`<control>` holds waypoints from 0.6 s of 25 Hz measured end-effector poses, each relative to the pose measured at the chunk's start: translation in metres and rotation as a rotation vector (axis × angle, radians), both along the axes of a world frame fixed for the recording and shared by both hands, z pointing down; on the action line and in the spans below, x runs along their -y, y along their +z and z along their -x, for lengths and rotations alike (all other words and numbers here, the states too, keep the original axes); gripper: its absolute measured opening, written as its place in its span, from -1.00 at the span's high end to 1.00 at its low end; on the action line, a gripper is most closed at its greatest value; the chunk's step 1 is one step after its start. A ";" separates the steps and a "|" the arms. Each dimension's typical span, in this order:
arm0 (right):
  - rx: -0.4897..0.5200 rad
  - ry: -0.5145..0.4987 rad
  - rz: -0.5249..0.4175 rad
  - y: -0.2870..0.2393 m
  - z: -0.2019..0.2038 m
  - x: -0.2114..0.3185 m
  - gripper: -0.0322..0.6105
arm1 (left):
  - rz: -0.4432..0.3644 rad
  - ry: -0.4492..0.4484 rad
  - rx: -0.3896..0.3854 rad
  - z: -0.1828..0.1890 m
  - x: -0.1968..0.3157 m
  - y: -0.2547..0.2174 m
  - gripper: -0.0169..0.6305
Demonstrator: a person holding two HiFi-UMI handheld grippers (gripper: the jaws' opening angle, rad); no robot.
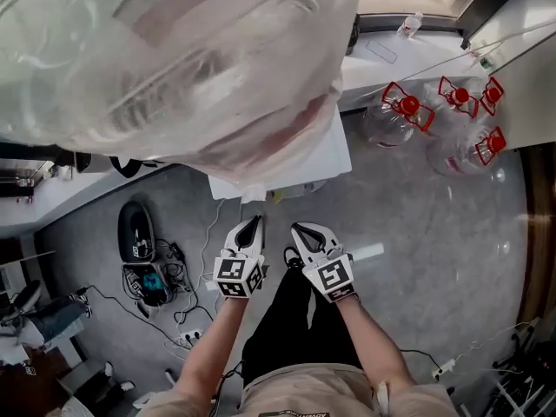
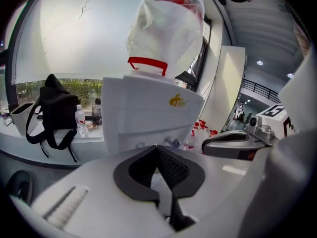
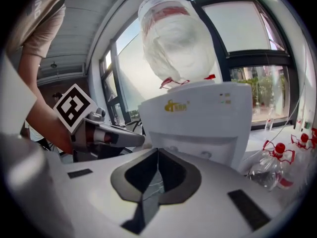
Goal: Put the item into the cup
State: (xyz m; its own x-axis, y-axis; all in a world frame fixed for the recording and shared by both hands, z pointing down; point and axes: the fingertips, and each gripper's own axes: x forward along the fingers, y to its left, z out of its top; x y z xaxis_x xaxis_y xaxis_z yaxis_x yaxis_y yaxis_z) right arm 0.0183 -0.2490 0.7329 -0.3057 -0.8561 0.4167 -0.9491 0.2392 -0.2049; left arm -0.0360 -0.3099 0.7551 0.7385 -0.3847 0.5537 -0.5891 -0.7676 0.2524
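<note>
Forearms (image 1: pixel 208 346) forward, left claw (image 1: pixel 254 221) beside right claw (image 1: pixel 298 228), jaws together.

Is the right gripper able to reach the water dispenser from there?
Probably yes. The right gripper points straight at the water dispenser, and nothing stands between them. Its jaws are shut and empty, so it would have to open before grasping anything.

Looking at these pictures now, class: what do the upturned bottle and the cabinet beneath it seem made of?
Upturned bottle: probably clear plastic, glossy; see-through, with glare streaks.
Cabinet: likely white moulded plastic, smooth, faintly shiny; rounded edges, though painted metal is possible.
</note>
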 end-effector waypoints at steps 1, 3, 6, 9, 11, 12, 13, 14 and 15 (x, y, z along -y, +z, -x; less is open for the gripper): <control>0.002 0.002 0.003 0.008 0.003 0.001 0.87 | 0.004 0.003 0.010 0.002 0.001 0.008 0.92; 0.010 0.016 0.008 0.023 0.007 0.004 0.87 | 0.013 0.014 0.028 0.006 0.003 0.025 0.92; 0.023 0.035 0.028 0.046 0.011 0.005 0.87 | 0.027 0.039 0.050 0.006 0.003 0.050 0.92; 0.027 0.025 0.048 0.069 0.013 0.006 0.87 | 0.030 0.055 0.063 -0.001 0.005 0.076 0.92; 0.031 0.018 0.067 0.085 0.015 0.008 0.87 | 0.030 0.062 0.069 -0.004 0.009 0.092 0.92; 0.035 0.019 0.073 0.092 0.017 0.009 0.87 | 0.030 0.067 0.074 -0.005 0.011 0.098 0.92; 0.040 0.024 0.077 0.098 0.017 0.010 0.87 | 0.029 0.071 0.078 -0.007 0.013 0.103 0.92; 0.045 0.031 0.079 0.102 0.016 0.011 0.87 | 0.026 0.075 0.081 -0.008 0.015 0.108 0.92; 0.049 0.039 0.077 0.106 0.015 0.013 0.87 | 0.023 0.079 0.083 -0.010 0.018 0.111 0.92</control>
State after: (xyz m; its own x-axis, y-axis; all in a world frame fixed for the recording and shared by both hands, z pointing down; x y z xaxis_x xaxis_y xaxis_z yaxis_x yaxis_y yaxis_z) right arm 0.0031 -0.2624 0.8388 -0.2944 -0.8337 0.4672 -0.9457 0.1837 -0.2682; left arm -0.0257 -0.3275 0.8664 0.7169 -0.3141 0.6224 -0.5469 -0.8070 0.2228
